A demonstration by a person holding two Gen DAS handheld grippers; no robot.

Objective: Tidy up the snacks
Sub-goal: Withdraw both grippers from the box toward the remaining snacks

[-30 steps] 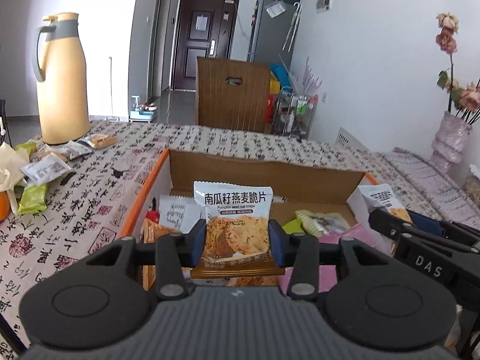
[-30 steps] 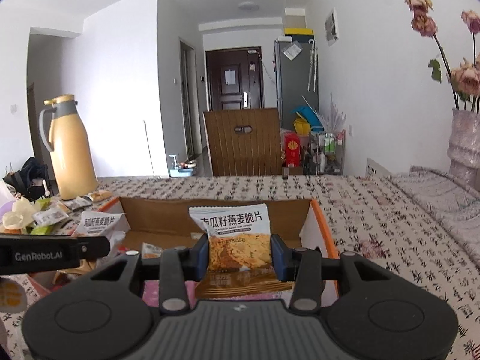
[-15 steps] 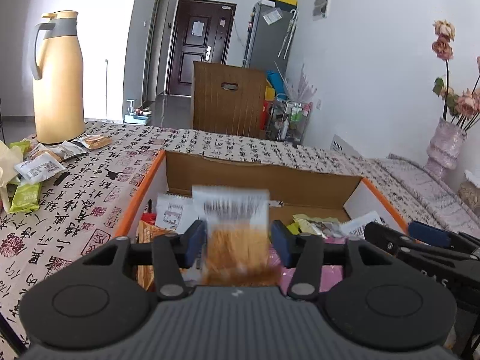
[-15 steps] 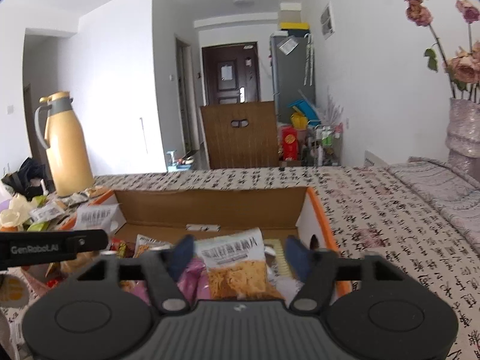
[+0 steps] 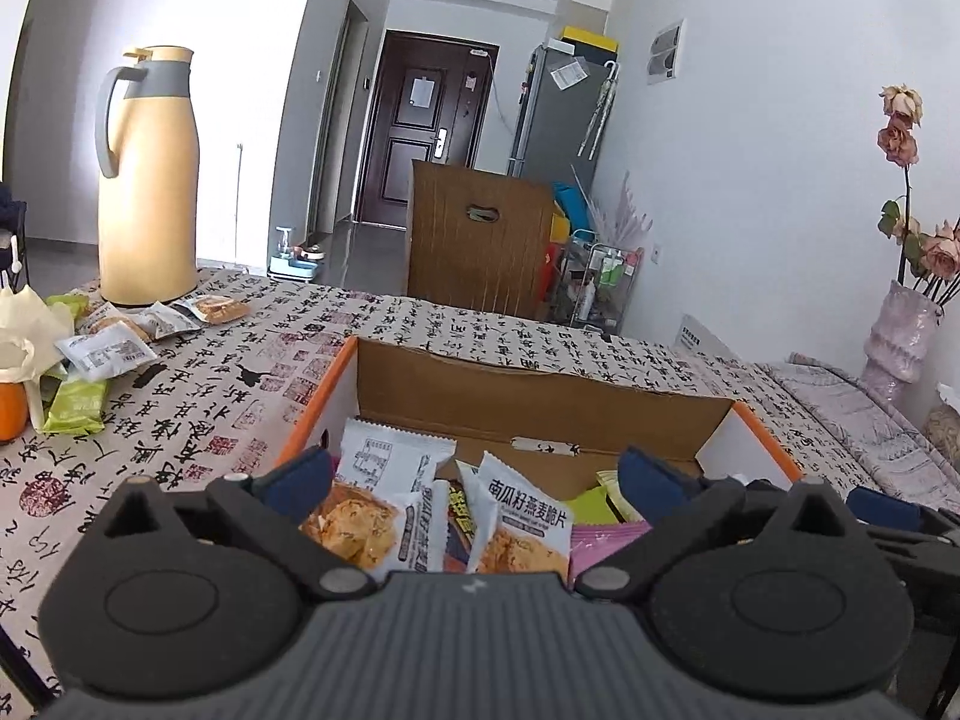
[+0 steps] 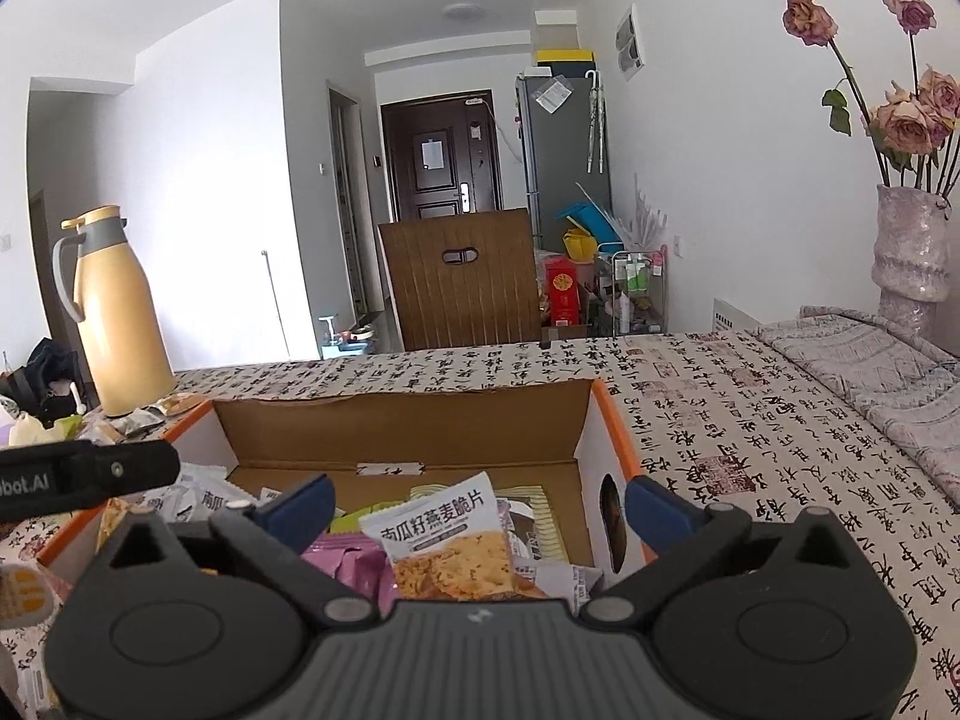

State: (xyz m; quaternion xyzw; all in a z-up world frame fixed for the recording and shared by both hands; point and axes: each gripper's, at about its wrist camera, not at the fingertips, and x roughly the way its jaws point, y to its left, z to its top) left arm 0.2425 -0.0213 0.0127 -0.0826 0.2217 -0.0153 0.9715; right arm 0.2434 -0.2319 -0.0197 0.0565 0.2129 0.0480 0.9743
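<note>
Only the left wrist view shows loose snack packets by the yellow thermos jug at the counter's far left edge. The right view alone shows the cardboard box's side handle hole. Both tools, left and right, have just spread wide, empty, above oat crisp packets lying in the box.

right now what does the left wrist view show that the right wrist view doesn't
Only the left wrist view shows the green snack packet and the orange object at the table's left edge.

Only the right wrist view shows the red box on the floor beside the chair and the oval handle hole in the box's right wall.

Both show the cardboard box with snack packets inside, the yellow thermos, the flower vase, and a gripper with jaws that have just opened wide, left gripper and right gripper, each above a loose crisp packet.
</note>
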